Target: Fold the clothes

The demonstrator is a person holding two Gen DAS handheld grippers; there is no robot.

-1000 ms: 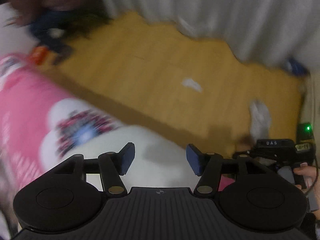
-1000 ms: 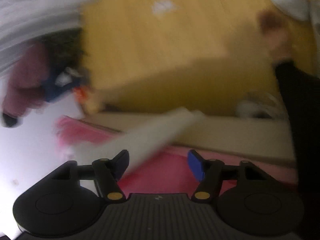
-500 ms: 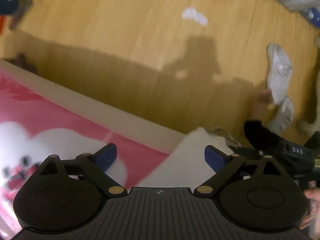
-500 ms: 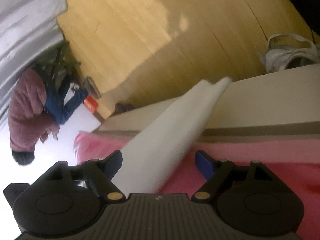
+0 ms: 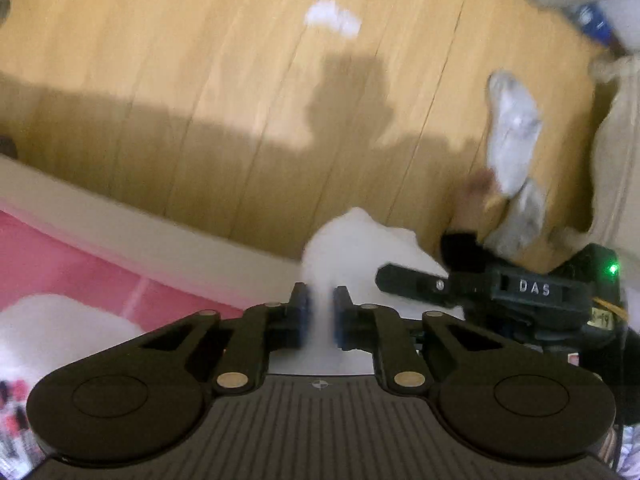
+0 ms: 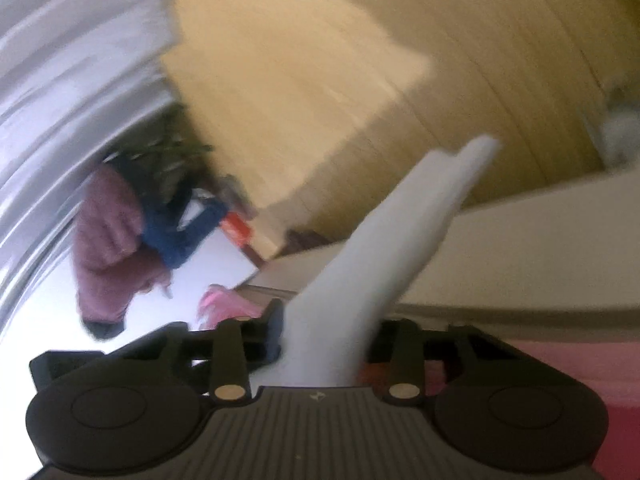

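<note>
We see a white garment (image 5: 352, 240) of plain, soft cloth, pinched between the blue pads of both grippers. In the left wrist view a bunched fold of it rises from between the pads and hangs over the pale edge of the pink bed. In the right wrist view the same cloth (image 6: 384, 248) stretches up and away as a narrow, taut band, tilted to the right, its far end blurred.
</note>
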